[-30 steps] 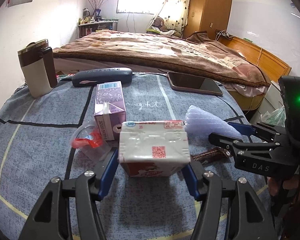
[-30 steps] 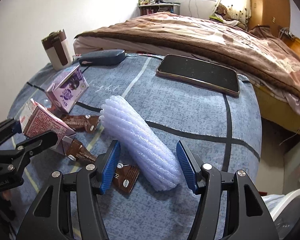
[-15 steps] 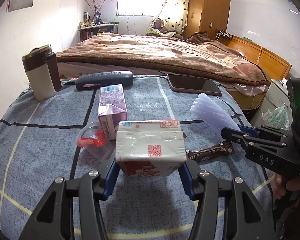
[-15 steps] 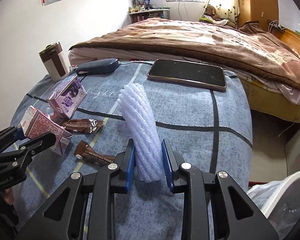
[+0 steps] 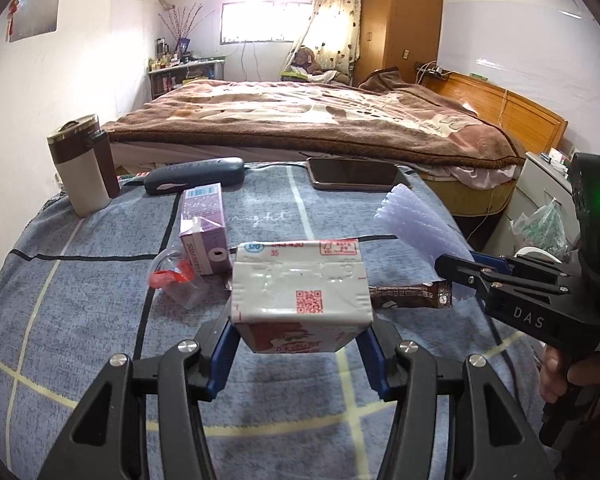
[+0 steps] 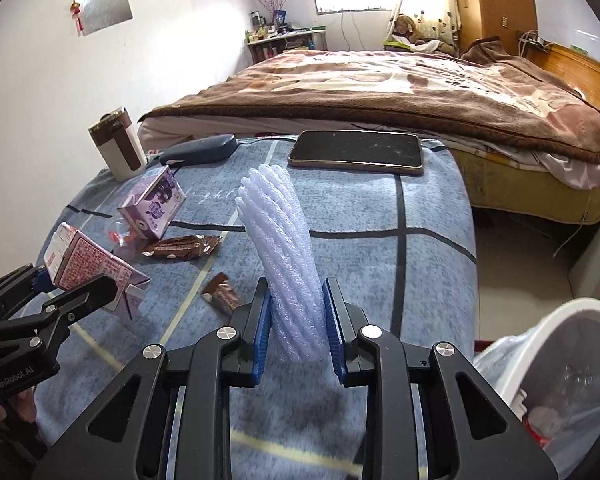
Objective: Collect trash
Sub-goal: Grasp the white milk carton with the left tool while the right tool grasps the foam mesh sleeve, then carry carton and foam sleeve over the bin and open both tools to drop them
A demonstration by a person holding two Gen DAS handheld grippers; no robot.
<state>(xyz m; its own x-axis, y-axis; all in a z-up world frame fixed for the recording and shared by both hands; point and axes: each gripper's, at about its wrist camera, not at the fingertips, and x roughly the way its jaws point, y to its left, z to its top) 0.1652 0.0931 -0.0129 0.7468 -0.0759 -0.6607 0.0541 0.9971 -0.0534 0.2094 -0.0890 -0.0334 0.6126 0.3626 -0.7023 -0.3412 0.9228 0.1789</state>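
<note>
My left gripper (image 5: 300, 344) is shut on a red and white milk carton (image 5: 300, 288), held just above the blue-grey cloth. In the right wrist view that carton (image 6: 88, 268) shows at the left in the left gripper (image 6: 60, 296). My right gripper (image 6: 296, 320) is shut on a white foam net sleeve (image 6: 280, 248), which is squeezed between the blue pads and points up and away. In the left wrist view the foam sleeve (image 5: 416, 232) and right gripper (image 5: 472, 268) sit at the right. A purple carton (image 5: 204, 232), brown wrappers (image 6: 184, 246) and a clear cup with a red lid (image 5: 172, 280) lie on the cloth.
A phone (image 6: 356, 152), a dark case (image 6: 200, 148) and a white and brown mug (image 6: 118, 148) stand at the table's far side. A white bin with a plastic liner (image 6: 556, 364) sits low at the right, beyond the table edge. A bed (image 6: 380, 80) fills the background.
The right gripper's jaws went from wide around the lying foam sleeve to shut on it, and lifted it upright. The left gripper raised the milk carton a little off the cloth.
</note>
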